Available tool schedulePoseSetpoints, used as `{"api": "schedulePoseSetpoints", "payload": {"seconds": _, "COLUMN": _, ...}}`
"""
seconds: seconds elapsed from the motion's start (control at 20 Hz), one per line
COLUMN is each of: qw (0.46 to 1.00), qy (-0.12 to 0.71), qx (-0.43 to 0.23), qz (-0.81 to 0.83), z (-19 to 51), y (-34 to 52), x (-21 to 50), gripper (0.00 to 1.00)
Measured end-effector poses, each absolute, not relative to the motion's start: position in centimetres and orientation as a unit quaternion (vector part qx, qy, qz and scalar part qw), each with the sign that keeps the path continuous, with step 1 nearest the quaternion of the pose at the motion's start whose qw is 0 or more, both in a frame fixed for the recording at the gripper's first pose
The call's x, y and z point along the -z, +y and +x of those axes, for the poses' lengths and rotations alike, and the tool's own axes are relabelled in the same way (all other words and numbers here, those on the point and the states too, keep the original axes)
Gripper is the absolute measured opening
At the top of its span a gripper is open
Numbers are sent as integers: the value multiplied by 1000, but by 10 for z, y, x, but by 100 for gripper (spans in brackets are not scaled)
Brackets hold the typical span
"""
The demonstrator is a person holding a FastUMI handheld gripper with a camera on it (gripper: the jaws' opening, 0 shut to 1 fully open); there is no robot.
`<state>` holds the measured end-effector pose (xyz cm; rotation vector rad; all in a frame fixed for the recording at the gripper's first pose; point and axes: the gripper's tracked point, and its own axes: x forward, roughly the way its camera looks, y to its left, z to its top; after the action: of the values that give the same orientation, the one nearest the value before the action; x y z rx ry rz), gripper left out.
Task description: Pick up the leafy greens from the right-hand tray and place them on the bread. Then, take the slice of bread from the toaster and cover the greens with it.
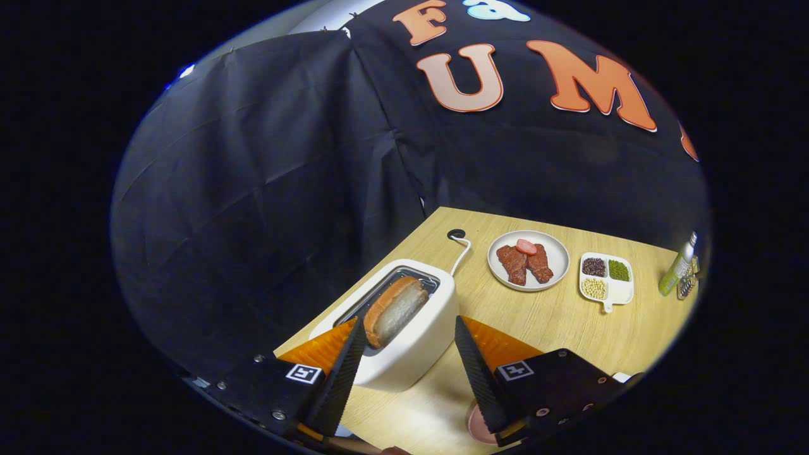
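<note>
Gripper view. I hold the gripper with its fingers spread wide and empty, straddling the white plastic toaster on the pale wooden table. The brown-crusted slice of bread stands in the slot, just ahead of and between the fingertips, not yet gripped. Beyond lie a round white plate bearing red meat strips, a white divided dish of beans and a green bottle. I judge the second stage begun; whether the greens are placed I cannot tell.
</note>
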<state>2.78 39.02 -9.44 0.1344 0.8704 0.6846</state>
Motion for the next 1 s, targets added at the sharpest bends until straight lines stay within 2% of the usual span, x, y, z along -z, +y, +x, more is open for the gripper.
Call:
{"api": "schedulePoseSetpoints", "payload": {"seconds": 0.5, "qw": 816, "qy": 476, "qx": -321, "qz": 63, "z": 41, "y": 438, "x": 124, "gripper": 90}}
{"api": "schedulePoseSetpoints", "payload": {"seconds": 0.65, "qw": 810, "qy": 496, "qx": -306, "qz": 65, "z": 47, "y": 442, "x": 137, "gripper": 86}}
{"api": "schedulePoseSetpoints", "payload": {"seconds": 0.85, "qw": 799, "qy": 525, "qx": -283, "qz": 78, "z": 49, "y": 442, "x": 149, "gripper": 68}}
{"api": "schedulePoseSetpoints", "payload": {"seconds": 1.0, "qw": 790, "qy": 537, "qx": -281, "qz": 87, "z": 45, "y": 444, "x": 145, "gripper": 47}}
